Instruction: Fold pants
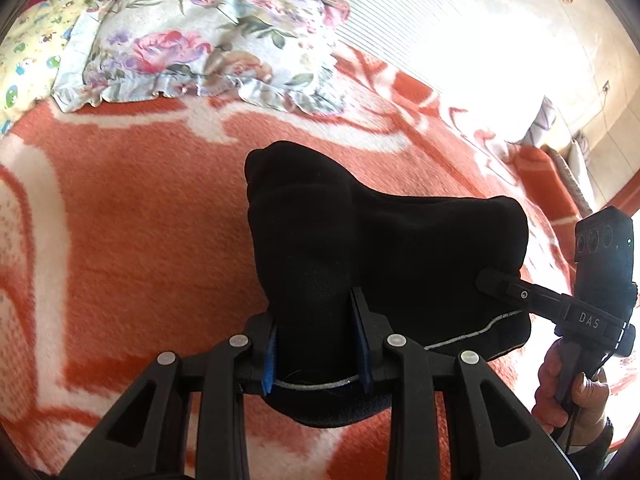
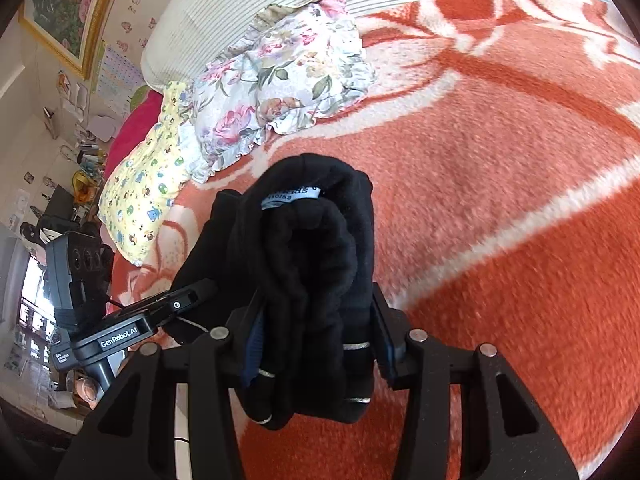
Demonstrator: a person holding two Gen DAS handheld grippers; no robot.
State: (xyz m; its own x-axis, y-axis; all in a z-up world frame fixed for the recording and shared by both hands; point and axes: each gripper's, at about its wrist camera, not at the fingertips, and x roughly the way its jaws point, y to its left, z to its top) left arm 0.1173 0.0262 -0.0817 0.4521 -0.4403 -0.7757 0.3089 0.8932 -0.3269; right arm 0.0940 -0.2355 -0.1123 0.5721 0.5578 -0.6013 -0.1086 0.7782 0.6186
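Left wrist view, left to right. At 10 o'clock, a yellow cartoon-print pillow (image 1: 28, 44) lies just beside a floral ruffled pillow (image 1: 208, 36) at 11 to 12 o'clock, both on my orange-and-white blanket (image 1: 120, 220). At centre, the black pants (image 1: 360, 240) form a bunched mass lifted off the blanket. My left gripper (image 1: 316, 344) at 6 o'clock is clamped on one bunch of the fabric, blue pads pressing it from both sides; a grey seam line runs across the cloth between them. At 3 to 4 o'clock, my right gripper (image 1: 496, 284) bites the far edge of the same garment, with my right hand (image 1: 568, 384) on its handle.

Right wrist view, left to right. At 8 o'clock, my left gripper (image 2: 192, 296) grips the cloth's left edge. At 10 to 11 o'clock lie both pillows. At centre, my right gripper (image 2: 316, 340) is closed on a thick roll of pants (image 2: 316, 248), a pale blue label (image 2: 292, 196) showing at the top. The blanket fills 1 to 5 o'clock.
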